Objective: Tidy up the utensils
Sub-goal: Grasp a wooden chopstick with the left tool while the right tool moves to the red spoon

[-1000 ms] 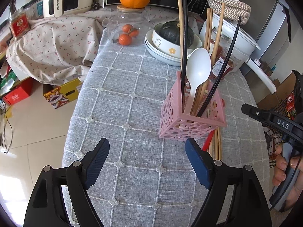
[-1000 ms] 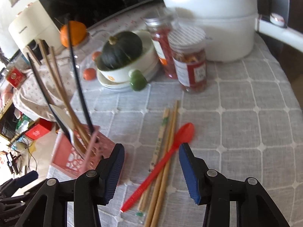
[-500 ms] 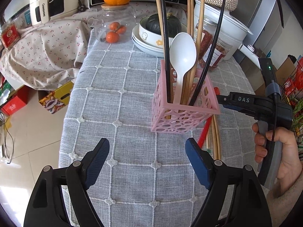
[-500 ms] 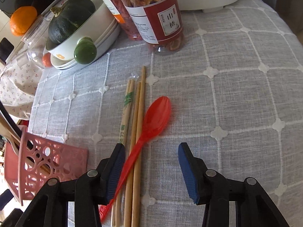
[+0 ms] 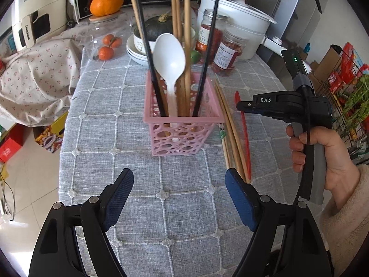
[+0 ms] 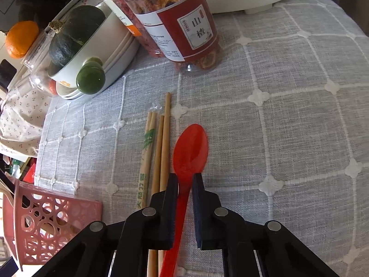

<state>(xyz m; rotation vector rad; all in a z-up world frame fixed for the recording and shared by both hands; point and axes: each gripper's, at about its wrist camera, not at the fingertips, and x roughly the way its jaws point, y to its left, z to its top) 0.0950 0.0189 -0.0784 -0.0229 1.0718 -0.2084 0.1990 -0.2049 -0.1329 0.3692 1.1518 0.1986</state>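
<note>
A pink perforated holder (image 5: 182, 124) stands on the grey tablecloth with a white spoon (image 5: 169, 57), wooden chopsticks and black chopsticks upright in it. Right of it lie several wooden chopsticks (image 5: 230, 129) and a red spoon (image 5: 243, 133). My left gripper (image 5: 178, 194) is open and empty in front of the holder. My right gripper (image 6: 185, 180) has its fingers closed against the red spoon's handle (image 6: 184, 194), just behind the bowl (image 6: 191, 150), with the spoon lying on the cloth. The loose chopsticks (image 6: 159, 152) lie just left of it, and the holder (image 6: 41, 224) is at the lower left.
Behind the holder stand stacked white bowls with a dark green squash (image 5: 156, 26), two red-labelled jars (image 5: 227, 50), a white pot (image 5: 237, 18), and a glass jar with tangerines (image 5: 108, 48). The table's left edge (image 5: 69, 120) drops to the floor. A wire rack (image 5: 341, 97) stands at right.
My right gripper moved down and forward over the red spoon and its fingers closed on the handle. My left gripper shifted right so the holder is centred in front of it.
</note>
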